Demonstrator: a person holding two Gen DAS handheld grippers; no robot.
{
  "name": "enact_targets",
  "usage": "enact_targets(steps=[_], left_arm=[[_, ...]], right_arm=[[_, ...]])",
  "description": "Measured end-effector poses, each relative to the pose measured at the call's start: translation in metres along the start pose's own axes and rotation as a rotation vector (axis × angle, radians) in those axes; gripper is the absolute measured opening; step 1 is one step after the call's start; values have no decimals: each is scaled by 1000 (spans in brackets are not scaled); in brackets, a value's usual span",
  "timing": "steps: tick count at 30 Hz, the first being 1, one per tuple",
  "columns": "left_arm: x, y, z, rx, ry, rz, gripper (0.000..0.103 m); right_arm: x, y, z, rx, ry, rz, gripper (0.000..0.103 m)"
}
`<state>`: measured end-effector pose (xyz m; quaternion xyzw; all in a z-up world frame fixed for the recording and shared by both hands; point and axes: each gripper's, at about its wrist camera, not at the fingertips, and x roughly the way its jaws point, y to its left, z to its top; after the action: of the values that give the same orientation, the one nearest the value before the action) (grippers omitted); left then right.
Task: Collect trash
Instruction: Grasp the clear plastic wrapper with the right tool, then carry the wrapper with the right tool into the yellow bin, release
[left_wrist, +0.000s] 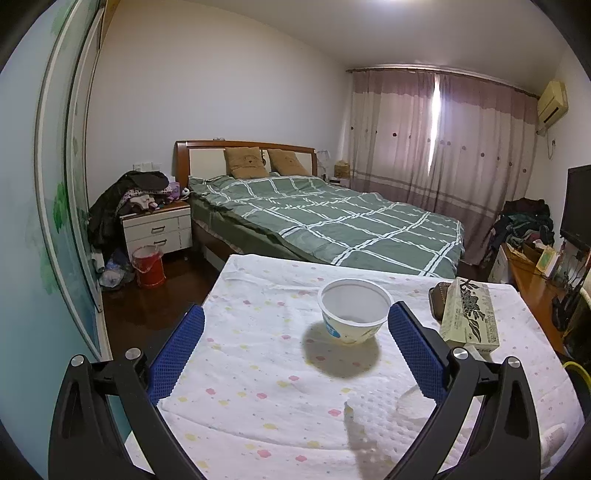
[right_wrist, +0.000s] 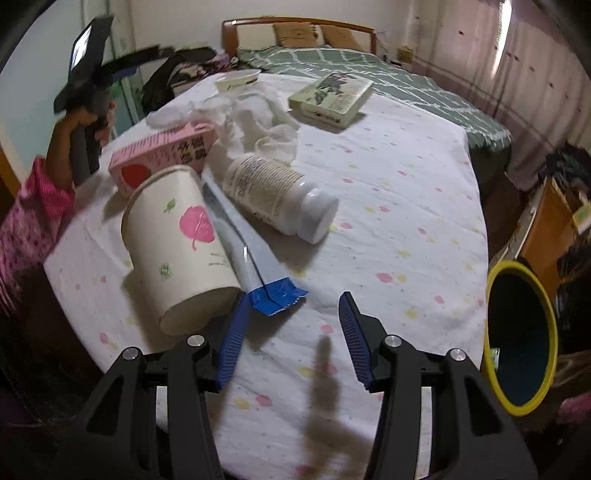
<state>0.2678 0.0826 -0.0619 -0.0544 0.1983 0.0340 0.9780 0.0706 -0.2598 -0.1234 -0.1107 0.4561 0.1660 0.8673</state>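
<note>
My right gripper (right_wrist: 294, 297) is open and points down at the cloth-covered table (right_wrist: 406, 229). The blue end of a long white-and-blue wrapper (right_wrist: 240, 236) lies between its fingertips, and the pads do not press on it. A paper cup (right_wrist: 177, 243) with a pink leaf print lies on its side against the left finger. Beyond are a white bottle (right_wrist: 280, 192) on its side, a pink box (right_wrist: 162, 155) and crumpled tissues (right_wrist: 258, 122). My left gripper (left_wrist: 295, 314) is open wide, low over the table, with a white plastic bowl (left_wrist: 352, 314) just past its right fingertip.
A yellow-rimmed bin (right_wrist: 521, 336) stands at the table's right edge. A printed tissue box (left_wrist: 467, 317) lies at the right. A bed (left_wrist: 332, 218), a nightstand (left_wrist: 159, 229) piled with clothes and a red bucket (left_wrist: 147, 266) are behind. A hand (right_wrist: 74, 125) holds the left gripper.
</note>
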Motion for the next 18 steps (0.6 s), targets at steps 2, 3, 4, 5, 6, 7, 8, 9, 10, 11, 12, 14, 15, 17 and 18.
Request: enact_targets(steps=[2,3,4,5,6,7,8,9,10,11,12,14,15,17,18], left_arm=[[0,2,1,-13,1,-5,98],[0,3,1,-19,2,-9,98],[0,4,2,-24,2,-13,98],[-1,5,2,-27,0,-14,98],[-1,6,2,-29,-3,-12,98],[-1,6,2,-31,-4,-11,98],[-1,7,2,-33,-4,-12,98],[-1,7,2,-36,-3,-14,98],[0,7,2,-36,-2,-16,98],[0,7,1,-35,-2,-16,98],[0,7,2,-33,-2,-16,98],[-1,5,1,-27,-3,-18,98],[-1,5,1,-25,-4,-19,98],[-1,5,1,-23,-4,-20,98],[-1,5,1,-23,-4,-21,98]], right_arm=[[2,3,1,-14,0,-6,48],[2,4,1,-18,-6,-7,48],[3,6,2,-29,-14,-5,48],[3,8,4,-46,-20,-7,48],[5,10,5,-60,-24,-13,48],[6,13,6,-79,-27,-20,48],[9,14,8,-95,-25,-25,48],[11,15,9,-109,-25,-25,47],[12,16,10,-116,-25,-22,42],[15,16,11,-121,-23,-17,35],[17,16,12,-126,-19,-14,32],[22,16,11,-137,-6,-18,21],[22,16,10,-139,-7,-18,21],[20,14,9,-128,-17,-12,18],[17,12,8,-121,-22,-13,18]])
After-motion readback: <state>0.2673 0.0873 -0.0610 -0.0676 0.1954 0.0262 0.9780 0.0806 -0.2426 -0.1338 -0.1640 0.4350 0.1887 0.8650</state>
